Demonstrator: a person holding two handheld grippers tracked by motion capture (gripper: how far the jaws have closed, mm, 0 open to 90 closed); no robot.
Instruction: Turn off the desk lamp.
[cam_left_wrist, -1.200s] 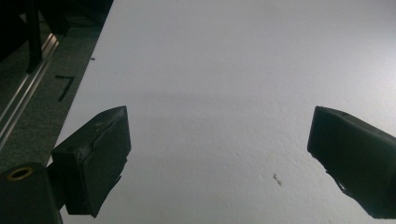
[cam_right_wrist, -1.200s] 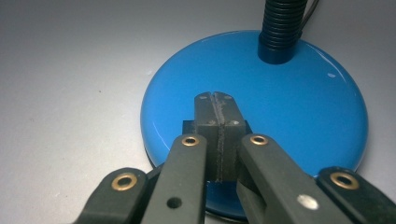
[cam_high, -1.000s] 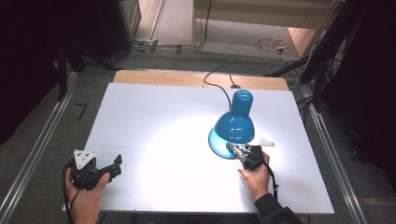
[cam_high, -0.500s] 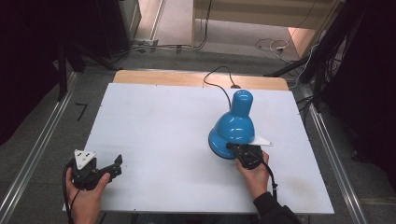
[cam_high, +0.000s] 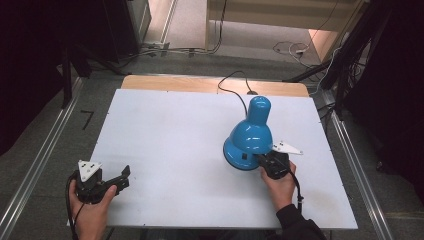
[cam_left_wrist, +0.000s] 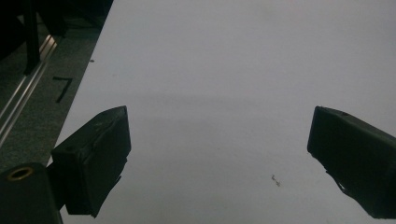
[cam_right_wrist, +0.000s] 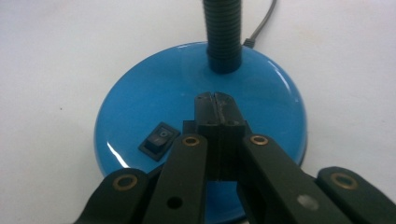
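Note:
A blue desk lamp (cam_high: 252, 132) stands right of centre on the white table (cam_high: 165, 125), its shade bent down over its round base (cam_right_wrist: 154, 93). It casts no light on the table. My right gripper (cam_high: 260, 159) sits at the near edge of the base, its jaws pressed together with nothing between them. In the right gripper view its tips (cam_right_wrist: 215, 98) hover over the base, just right of the black rocker switch (cam_right_wrist: 161, 138) and in front of the ribbed neck (cam_right_wrist: 224, 32). My left gripper (cam_high: 124, 177) rests at the front left corner, open (cam_left_wrist: 219, 154) over bare table.
The lamp's black cord (cam_high: 232, 82) runs off the table's far edge over a wooden strip (cam_high: 165, 84). Metal rails (cam_high: 40, 165) flank both sides of the table, and dark floor with cables lies beyond.
A second ago the lamp threw a bright pool of light on the table; that light is gone now. My right gripper shifted slightly at the base. The left hand stayed put.

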